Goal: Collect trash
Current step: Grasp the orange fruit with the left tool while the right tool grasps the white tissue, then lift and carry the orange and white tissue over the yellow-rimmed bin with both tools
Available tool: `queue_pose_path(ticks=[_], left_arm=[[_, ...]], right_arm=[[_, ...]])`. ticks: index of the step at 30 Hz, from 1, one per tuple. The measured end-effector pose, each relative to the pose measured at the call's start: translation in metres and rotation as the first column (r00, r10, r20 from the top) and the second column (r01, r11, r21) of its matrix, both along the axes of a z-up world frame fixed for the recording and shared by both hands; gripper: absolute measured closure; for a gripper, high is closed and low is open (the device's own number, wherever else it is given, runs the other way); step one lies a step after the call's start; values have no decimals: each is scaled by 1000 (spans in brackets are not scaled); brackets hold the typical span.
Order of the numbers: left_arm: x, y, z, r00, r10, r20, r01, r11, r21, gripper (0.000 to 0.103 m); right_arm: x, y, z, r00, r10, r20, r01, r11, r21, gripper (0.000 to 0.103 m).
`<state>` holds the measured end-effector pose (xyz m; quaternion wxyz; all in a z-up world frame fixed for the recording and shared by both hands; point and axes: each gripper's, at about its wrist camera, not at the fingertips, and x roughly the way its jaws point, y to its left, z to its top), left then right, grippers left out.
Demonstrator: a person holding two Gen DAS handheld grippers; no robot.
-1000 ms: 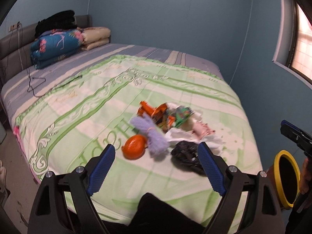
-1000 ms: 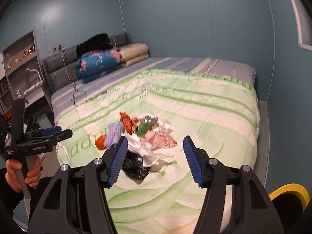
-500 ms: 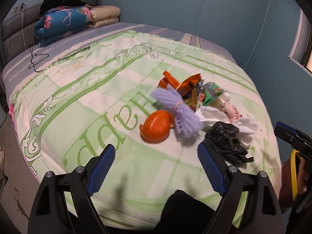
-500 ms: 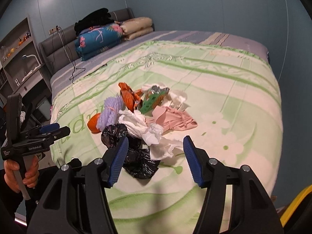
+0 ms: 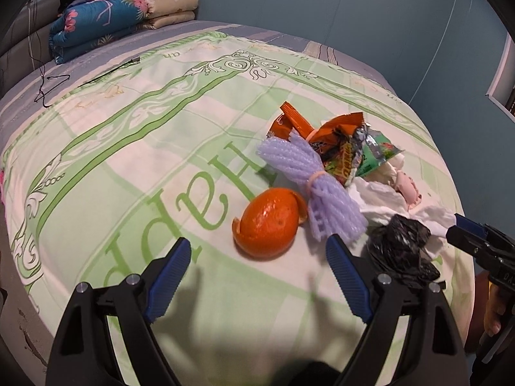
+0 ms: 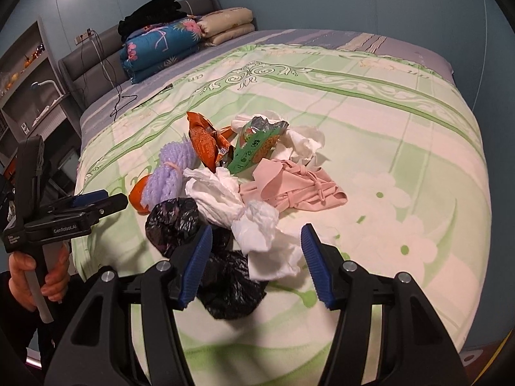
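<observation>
A pile of trash lies on the green bedspread (image 5: 128,148): an orange peel (image 5: 268,222), a purple foam net (image 5: 313,178), orange and green snack wrappers (image 6: 254,148), white tissues (image 6: 257,222), a pink cloth (image 6: 296,189) and a black plastic bag (image 6: 225,276). My left gripper (image 5: 257,276) is open and empty, just short of the orange peel. My right gripper (image 6: 256,263) is open and empty, with the white tissue and black bag between its fingers. The right gripper also shows in the left wrist view (image 5: 476,244), and the left gripper in the right wrist view (image 6: 93,204).
Folded quilts and pillows (image 6: 180,41) are stacked at the headboard. A black cable (image 5: 48,87) lies on the far side of the bed. Shelves (image 6: 29,74) stand to the left of the bed. A yellow rim (image 6: 502,344) shows at the lower right.
Both grippers have moved in toward the trash pile and lower over the bed. The left now faces the orange peel, the right the tissue and black bag. Both stay open.
</observation>
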<state>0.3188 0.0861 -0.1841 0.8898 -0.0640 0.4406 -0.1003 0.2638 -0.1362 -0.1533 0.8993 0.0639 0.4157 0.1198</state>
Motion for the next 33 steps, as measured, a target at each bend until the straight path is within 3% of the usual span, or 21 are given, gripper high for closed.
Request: queue_pose_path(ticks=[6, 14, 19, 25, 33], left_arm=[[16, -1, -8, 1000, -1, -20, 0, 1000, -28, 23], [27, -5, -23, 997, -17, -71, 13, 998, -55, 42], [36, -6, -27, 995, -15, -95, 8, 998, -69, 57], [34, -11, -25, 996, -19, -83, 16, 999, -31, 62], [26, -4, -18, 997, -4, -83, -1, 998, -63, 63]], right_arm=[[18, 1, -8, 999, -19, -31, 19, 1000, 9, 52], [20, 3, -23, 995, -20, -102, 23, 999, 33, 65], [21, 3, -29, 992, -19, -127, 24, 999, 39, 80], [20, 6, -29, 992, -8, -129, 13, 999, 37, 96], [10, 0, -16, 995, -9, -101, 16, 997, 70, 97]])
